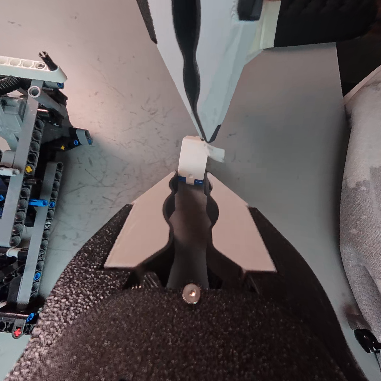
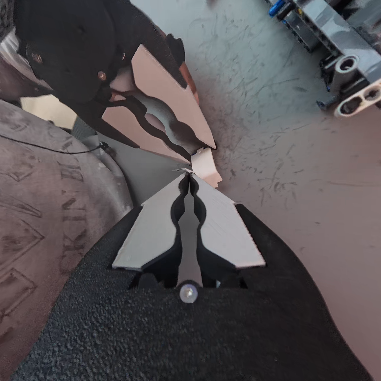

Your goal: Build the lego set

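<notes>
My left gripper is shut on a white curved lego panel that has blue pins at its base, and holds it above the table. My right gripper comes in from the top, shut, with its tips at the panel's upper corner. It pinches a small white sticker that lies against the panel's side. In the right wrist view my right gripper grips the thin sticker edge-on, next to the panel held by my left gripper.
A large grey, black and white lego Technic model stands at the left on the scratched grey table, and shows top right in the right wrist view. Grey fabric and a black cable lie past the table's edge. The left gripper's tips are roughly 4 cm from the right gripper's.
</notes>
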`<state>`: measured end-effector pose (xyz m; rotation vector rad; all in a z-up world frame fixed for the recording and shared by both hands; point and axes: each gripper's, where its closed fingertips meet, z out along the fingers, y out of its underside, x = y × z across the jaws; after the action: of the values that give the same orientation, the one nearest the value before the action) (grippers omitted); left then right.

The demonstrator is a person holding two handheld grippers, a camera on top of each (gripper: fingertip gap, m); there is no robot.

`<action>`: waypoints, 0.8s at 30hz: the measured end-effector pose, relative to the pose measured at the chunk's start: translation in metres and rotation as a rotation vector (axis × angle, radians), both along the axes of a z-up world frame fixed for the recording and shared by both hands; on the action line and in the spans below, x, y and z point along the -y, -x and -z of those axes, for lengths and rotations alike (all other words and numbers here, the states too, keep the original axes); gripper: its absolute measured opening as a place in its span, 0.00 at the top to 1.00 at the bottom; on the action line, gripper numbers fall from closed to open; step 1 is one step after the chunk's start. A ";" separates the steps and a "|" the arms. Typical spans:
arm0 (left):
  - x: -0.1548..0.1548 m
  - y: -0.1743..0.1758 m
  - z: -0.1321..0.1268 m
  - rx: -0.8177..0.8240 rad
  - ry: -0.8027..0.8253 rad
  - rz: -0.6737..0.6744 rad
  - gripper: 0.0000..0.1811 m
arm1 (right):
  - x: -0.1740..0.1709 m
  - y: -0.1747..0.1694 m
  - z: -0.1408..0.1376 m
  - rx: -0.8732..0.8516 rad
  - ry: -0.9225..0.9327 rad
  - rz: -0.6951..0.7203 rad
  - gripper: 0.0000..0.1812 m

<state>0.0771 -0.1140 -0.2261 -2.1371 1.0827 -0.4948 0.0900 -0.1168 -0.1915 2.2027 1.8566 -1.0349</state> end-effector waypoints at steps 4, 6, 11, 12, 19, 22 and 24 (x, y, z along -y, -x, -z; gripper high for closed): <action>-0.001 0.000 0.000 -0.007 -0.003 -0.013 0.87 | 0.011 -0.005 -0.009 -0.095 -0.086 -0.141 1.00; -0.001 0.000 0.000 -0.005 -0.002 -0.016 0.87 | 0.009 -0.005 -0.014 -0.115 -0.092 -0.123 1.00; 0.003 -0.001 -0.004 0.039 0.025 0.002 0.86 | 0.001 -0.002 -0.015 -0.054 0.054 0.016 1.00; 0.003 -0.001 -0.006 0.048 0.027 0.005 0.84 | 0.000 -0.001 -0.014 -0.047 0.089 0.041 1.00; 0.005 0.000 -0.007 0.052 0.025 0.037 0.80 | -0.003 0.002 -0.006 0.041 0.232 0.100 1.00; 0.007 -0.001 -0.005 0.047 0.025 0.057 0.82 | 0.000 0.002 -0.003 0.069 0.291 0.122 1.00; 0.008 -0.001 -0.002 0.042 0.035 0.066 0.83 | 0.001 0.003 -0.001 0.079 0.315 0.130 1.00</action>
<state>0.0784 -0.1223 -0.2238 -2.1170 1.1320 -0.5915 0.0875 -0.1180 -0.1902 2.1613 1.4206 -1.1526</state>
